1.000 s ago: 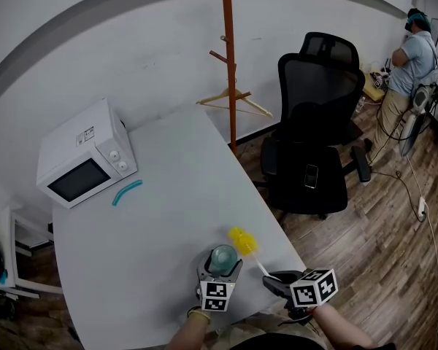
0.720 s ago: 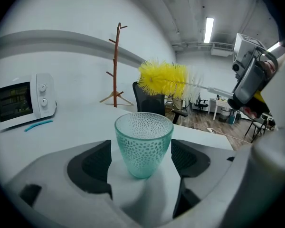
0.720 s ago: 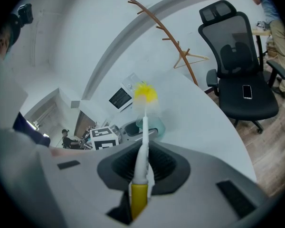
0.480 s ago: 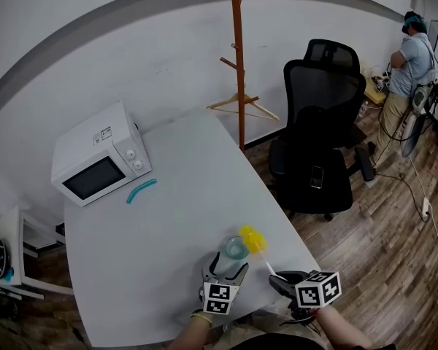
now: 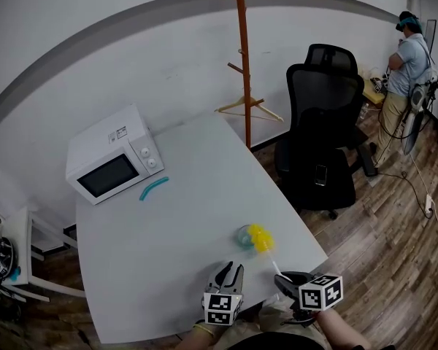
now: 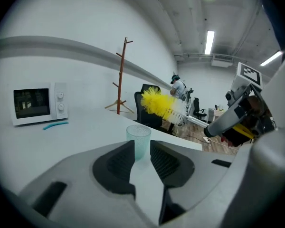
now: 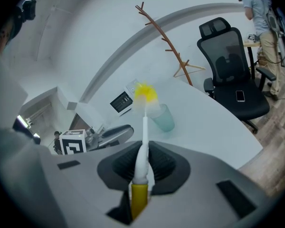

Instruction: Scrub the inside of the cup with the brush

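In left gripper view: left tongs just narrowed, empty, behind cup; right tongs clamp brush.

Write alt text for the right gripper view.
The right gripper is shut on the white handle of a yellow-bristled brush, whose head shows just above and left of a translucent teal cup standing upright on a white table. Behind are a microwave, a wooden coat rack and a black office chair.
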Available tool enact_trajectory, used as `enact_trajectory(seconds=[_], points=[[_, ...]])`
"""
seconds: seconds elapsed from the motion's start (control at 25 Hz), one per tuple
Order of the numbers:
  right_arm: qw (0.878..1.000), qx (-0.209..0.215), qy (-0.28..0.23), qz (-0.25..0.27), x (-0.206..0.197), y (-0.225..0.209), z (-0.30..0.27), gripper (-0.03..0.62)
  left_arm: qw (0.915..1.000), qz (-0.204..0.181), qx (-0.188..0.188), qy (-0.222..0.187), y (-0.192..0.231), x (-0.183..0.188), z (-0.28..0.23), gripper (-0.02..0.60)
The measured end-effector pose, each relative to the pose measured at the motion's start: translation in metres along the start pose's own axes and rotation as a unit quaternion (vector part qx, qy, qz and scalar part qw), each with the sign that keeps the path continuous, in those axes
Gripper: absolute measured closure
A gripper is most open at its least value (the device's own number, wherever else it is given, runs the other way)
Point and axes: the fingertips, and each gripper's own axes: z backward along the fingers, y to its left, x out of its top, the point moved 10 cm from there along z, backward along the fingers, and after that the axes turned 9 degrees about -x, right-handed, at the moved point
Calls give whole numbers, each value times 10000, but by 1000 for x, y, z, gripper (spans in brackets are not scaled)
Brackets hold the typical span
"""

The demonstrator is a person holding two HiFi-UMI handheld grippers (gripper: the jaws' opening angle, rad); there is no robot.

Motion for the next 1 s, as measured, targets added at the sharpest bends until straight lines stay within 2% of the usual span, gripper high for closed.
enact_trajectory(seconds=[0.12, 0.2, 0.4, 0.68, 1.0], points=[[9999, -34, -101, 44, -9, 10, 6, 542, 9998, 67, 8, -194, -7, 5, 20, 538], [9997, -83, -174, 115, -14, 17, 10, 542, 9994, 133, -91, -311, -10, 8, 33, 561], [9985, -202, -338, 378, -25, 34, 17, 542, 9982, 357, -187, -441, -15, 9, 58, 565], [9970, -232, -574, 468, -33, 45, 26, 542, 9980, 262, -311, -474, -20, 11, 70, 565], [9963, -12, -702, 493, -34, 56, 24, 542, 9977, 115, -413, -527, -22, 15, 76, 565]])
